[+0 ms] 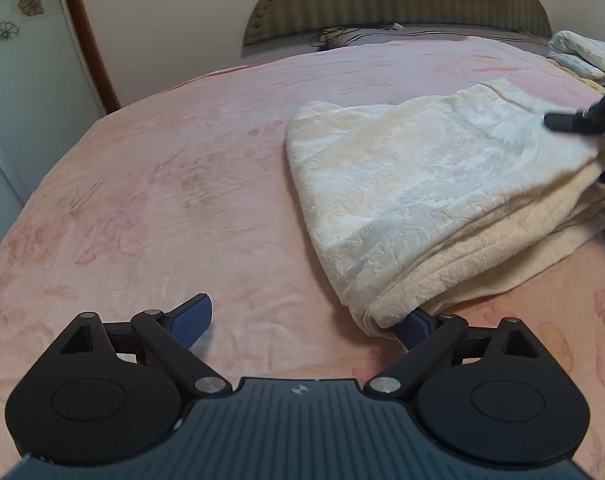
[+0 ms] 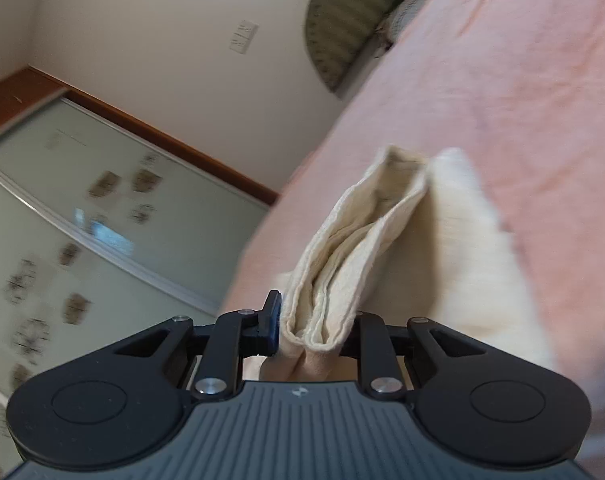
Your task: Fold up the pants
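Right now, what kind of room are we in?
Most likely a bedroom: cream pants lie on a bed with a pink blanket, an upholstered headboard stands behind it, and a flower-patterned sliding wardrobe door is alongside.

soft, even indoor light with faint shadows and no glare. the left wrist view is sharp but bowed, with dark fisheye corners. the right wrist view is motion-blurred, worst on the wardrobe doors point(image 2: 82, 216).

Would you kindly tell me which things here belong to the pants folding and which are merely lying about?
Belonging to the job:
- cream pants
- left hand-held gripper, open, one finger under the pants' near corner
- right hand-held gripper, shut on bunched pants layers
- pink bedspread, the work surface

Lying about:
- pale cloths near the headboard
- cables
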`<state>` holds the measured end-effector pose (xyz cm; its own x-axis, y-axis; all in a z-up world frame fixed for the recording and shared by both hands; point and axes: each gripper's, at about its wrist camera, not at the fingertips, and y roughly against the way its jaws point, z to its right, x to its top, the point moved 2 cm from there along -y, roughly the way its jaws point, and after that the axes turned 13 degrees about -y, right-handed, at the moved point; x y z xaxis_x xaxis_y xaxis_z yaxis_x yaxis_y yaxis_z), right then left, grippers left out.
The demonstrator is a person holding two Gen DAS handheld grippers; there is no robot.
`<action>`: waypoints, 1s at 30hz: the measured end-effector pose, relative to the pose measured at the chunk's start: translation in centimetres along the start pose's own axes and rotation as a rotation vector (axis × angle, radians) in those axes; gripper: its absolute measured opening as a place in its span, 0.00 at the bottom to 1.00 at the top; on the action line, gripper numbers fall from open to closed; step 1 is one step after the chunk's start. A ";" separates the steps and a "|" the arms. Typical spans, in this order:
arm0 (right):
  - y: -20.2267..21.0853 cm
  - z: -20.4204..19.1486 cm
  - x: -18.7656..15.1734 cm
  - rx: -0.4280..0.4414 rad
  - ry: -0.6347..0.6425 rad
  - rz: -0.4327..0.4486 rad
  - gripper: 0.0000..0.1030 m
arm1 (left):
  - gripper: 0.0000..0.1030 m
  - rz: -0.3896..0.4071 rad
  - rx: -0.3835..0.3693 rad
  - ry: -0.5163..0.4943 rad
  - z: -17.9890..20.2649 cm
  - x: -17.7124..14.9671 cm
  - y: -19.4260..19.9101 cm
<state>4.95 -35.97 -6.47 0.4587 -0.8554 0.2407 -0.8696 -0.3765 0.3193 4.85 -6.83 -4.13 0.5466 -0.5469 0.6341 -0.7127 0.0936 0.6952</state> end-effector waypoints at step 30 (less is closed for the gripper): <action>2.9 1.7 -1.9 -0.177 0.150 0.143 0.18 | 0.92 0.155 -0.337 0.293 -6.4 5.6 0.0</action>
<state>1.27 -36.08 -7.57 0.3668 -0.8284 0.4233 -0.8883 -0.1766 0.4240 10.72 -4.52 1.61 0.5806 -0.2515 0.7744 -0.6398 0.4473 0.6250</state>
